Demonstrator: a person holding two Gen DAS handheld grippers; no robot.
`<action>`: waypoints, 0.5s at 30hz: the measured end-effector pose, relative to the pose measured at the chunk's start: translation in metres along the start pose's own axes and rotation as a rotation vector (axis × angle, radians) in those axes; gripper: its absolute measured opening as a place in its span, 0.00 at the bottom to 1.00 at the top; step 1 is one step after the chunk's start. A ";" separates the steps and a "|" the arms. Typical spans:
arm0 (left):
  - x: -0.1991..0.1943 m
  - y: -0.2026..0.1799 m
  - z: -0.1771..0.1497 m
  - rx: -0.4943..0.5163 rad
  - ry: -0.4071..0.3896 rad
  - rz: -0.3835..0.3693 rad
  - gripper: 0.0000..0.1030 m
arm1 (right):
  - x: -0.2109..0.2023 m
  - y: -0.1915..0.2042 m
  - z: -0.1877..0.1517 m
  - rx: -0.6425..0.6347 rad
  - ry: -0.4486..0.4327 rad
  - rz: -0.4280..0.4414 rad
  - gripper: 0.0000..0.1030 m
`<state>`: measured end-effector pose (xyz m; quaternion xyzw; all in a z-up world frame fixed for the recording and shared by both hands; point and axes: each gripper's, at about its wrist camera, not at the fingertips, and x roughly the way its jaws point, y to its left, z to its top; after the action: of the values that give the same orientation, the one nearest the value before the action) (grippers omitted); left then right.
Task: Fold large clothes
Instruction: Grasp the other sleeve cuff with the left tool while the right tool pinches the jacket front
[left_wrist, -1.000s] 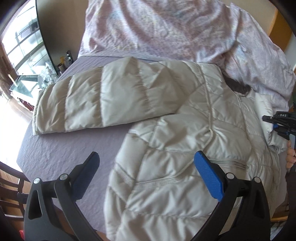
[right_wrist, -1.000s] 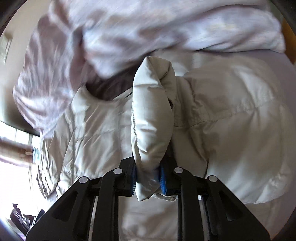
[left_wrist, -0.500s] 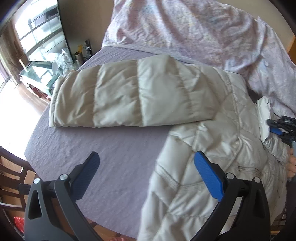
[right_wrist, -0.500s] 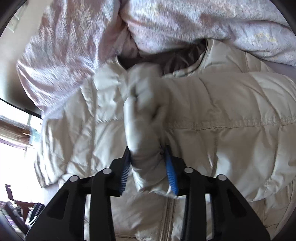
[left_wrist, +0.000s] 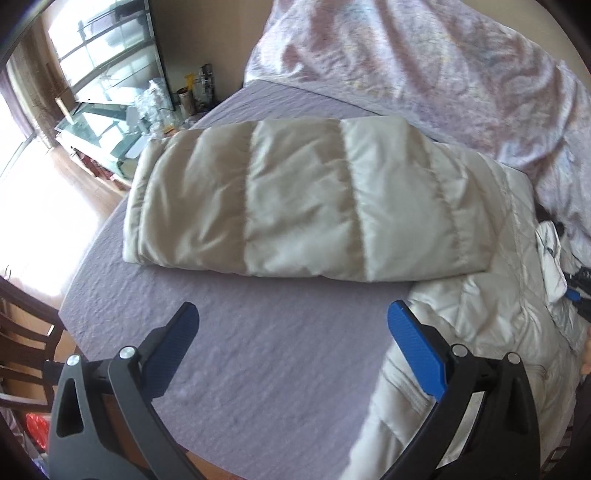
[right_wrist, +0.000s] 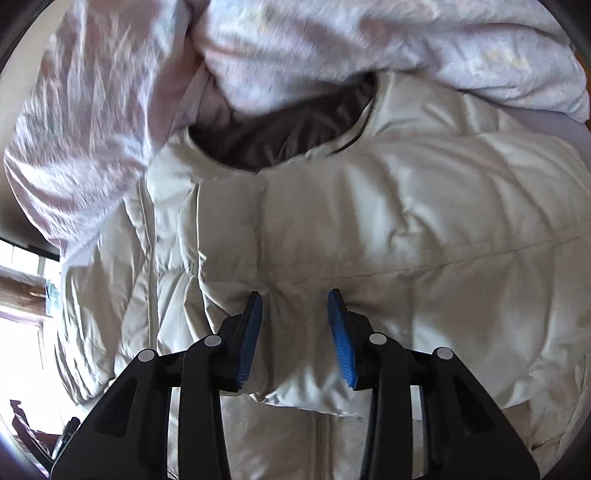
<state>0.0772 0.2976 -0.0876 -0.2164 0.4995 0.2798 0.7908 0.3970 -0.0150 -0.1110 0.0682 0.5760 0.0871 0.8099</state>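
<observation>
A lavender-covered bed (left_wrist: 280, 373) carries a cream puffer jacket (left_wrist: 306, 206), its sleeve stretched toward the left edge, and a rumpled floral duvet (left_wrist: 424, 62) along the far edge.

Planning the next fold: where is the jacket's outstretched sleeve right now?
In the left wrist view the sleeve lies flat across the purple sheet, ahead of the open left gripper, below the floral duvet.

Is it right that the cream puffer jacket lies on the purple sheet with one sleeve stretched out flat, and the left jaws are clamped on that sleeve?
Not quite. The left gripper stands open over bare purple sheet, short of the sleeve, as the left wrist view shows. The rest holds: the jacket lies there, sleeve flat.
</observation>
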 end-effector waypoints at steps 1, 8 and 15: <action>0.001 0.005 0.002 -0.012 0.003 0.004 0.98 | 0.004 0.004 -0.002 -0.015 0.005 -0.017 0.38; 0.006 0.053 0.017 -0.117 -0.024 0.004 0.98 | 0.014 0.021 -0.013 -0.115 -0.006 -0.120 0.39; 0.025 0.117 0.034 -0.285 0.003 0.021 0.98 | 0.011 0.017 -0.017 -0.117 0.004 -0.116 0.39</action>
<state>0.0317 0.4125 -0.1036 -0.3216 0.4583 0.3557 0.7483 0.3836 0.0038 -0.1229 -0.0127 0.5744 0.0738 0.8151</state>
